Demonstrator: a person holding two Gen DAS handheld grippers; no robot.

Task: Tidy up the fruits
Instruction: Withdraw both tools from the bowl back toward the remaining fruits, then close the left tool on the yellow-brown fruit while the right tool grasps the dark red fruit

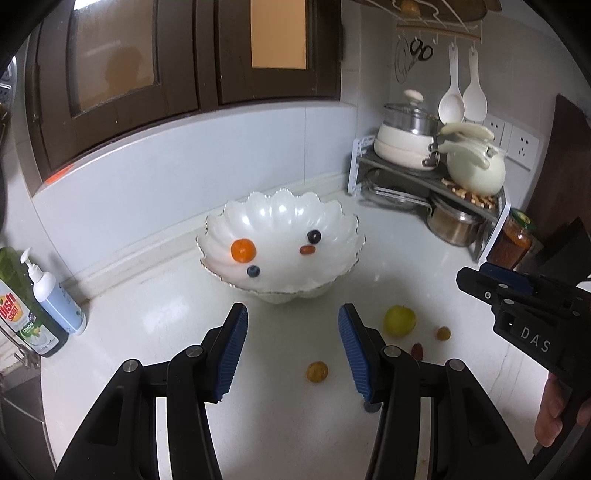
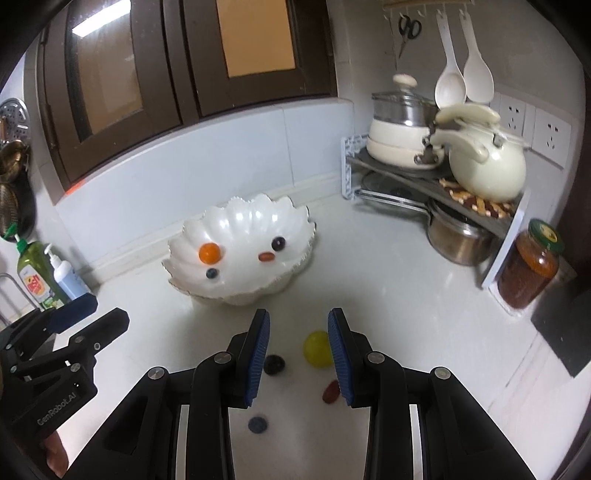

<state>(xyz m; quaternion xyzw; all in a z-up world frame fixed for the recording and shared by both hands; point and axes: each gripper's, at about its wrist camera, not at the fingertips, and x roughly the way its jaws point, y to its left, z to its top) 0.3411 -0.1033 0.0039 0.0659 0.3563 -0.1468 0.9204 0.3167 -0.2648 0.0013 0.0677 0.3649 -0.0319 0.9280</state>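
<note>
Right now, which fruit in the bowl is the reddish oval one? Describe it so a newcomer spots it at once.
Find the white scalloped bowl on the counter, below the brown-framed window. Four fruits lie inside; look right of centre, just below the dark round grape. The cherry tomato there is the only elongated, orange-red piece; the mandarin is round and the blueberry is small and dark.

Scalloped white bowl [image 1: 280, 221] — one, holding four fruits: one orange [image 1: 243, 250], two blueberries [image 1: 314, 236] [image 1: 253, 271], one small red fruit [image 1: 307, 250].

Loose on the near counter [image 2: 406, 295] — one green-yellow fruit [image 2: 317, 348], two dark berries [image 2: 274, 364] [image 2: 257, 424], one red fruit [image 2: 330, 392], two small yellow-orange fruits [image 1: 317, 371] [image 1: 443, 333].

Far-right corner: two hanging white spoons [image 2: 450, 79] [image 2: 478, 70], one pair of scissors [image 2: 408, 31], one jar [image 2: 528, 269].

Left: two bottles [image 1: 27, 295] [image 1: 55, 299].
</note>
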